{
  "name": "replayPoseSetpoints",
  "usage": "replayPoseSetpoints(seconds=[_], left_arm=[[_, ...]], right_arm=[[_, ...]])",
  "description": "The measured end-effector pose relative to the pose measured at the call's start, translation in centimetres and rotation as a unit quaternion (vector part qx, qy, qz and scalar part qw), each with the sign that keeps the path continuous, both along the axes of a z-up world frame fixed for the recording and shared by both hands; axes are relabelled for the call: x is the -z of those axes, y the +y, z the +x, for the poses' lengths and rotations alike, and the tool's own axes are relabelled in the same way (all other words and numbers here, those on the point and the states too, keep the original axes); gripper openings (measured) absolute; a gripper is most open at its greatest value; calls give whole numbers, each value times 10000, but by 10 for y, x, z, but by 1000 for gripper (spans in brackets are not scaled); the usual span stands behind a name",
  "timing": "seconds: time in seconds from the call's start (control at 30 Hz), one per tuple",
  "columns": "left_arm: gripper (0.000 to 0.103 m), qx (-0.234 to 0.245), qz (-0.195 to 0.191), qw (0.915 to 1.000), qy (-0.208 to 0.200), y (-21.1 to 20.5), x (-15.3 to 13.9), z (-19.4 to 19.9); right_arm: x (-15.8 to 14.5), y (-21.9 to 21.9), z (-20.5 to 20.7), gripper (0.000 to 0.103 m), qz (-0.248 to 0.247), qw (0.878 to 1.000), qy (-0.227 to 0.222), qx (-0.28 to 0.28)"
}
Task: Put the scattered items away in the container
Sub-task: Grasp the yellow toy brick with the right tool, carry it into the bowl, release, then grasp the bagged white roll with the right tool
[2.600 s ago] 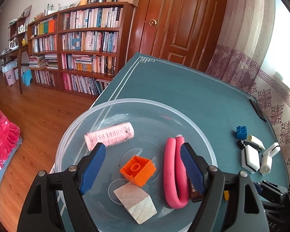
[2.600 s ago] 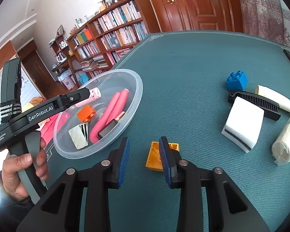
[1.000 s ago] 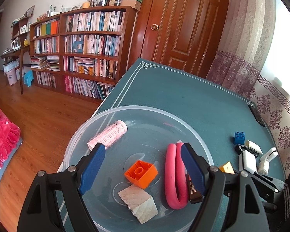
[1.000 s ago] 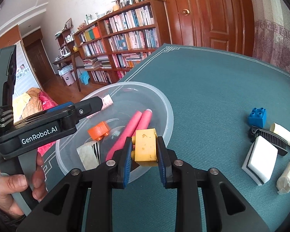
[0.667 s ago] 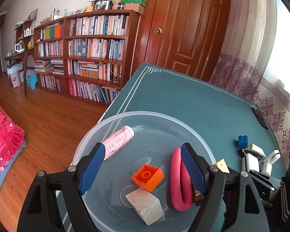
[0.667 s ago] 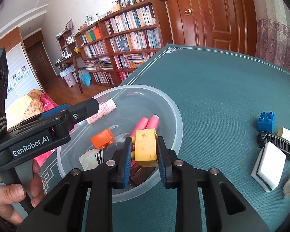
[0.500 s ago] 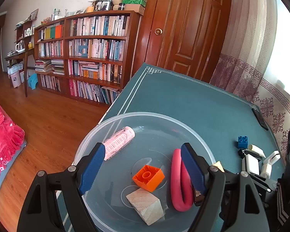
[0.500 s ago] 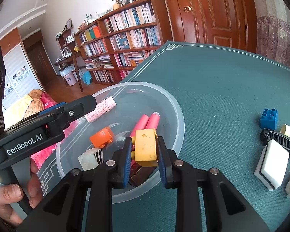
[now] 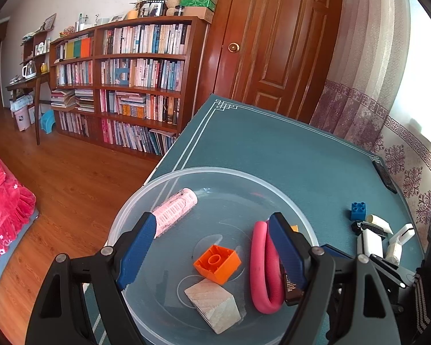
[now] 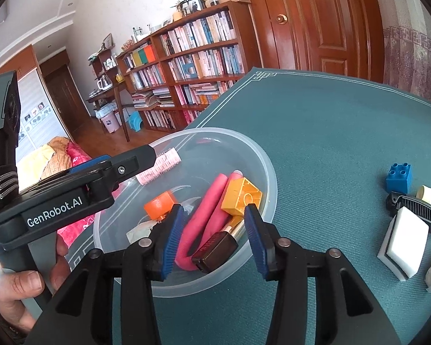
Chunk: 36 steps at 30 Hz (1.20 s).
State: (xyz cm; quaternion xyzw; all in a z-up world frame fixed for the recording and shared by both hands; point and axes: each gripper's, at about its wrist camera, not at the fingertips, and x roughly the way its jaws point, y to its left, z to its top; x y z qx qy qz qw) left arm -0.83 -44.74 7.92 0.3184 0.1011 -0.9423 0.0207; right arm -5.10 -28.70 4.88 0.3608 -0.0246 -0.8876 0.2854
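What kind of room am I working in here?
Most likely a home living room or study: a full wooden bookshelf, a panelled wooden door, and patterned curtains behind the cloth-covered table.

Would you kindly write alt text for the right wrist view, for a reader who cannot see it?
The open right gripper hangs over a clear plastic bowl on a teal table, with a yellow block lying free in the bowl on a folded pink foam tube. A blue block and white sponge lie to the right.

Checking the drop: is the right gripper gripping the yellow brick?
No, the right gripper is open and the yellow brick lies in the bowl.
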Motion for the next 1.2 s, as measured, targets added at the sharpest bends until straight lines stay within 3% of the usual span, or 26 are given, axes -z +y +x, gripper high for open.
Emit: replayPoseSetpoints(seconds=[0.67,1.2], left_arm=[[84,351,-108,9993,-93,29,5,2],[84,855,-223,9959,-197,82,11,2]], right_arm=[[3,50,18,47,-101,9987,-93,497],[8,140,43,47,-36,9902,-80,1397]])
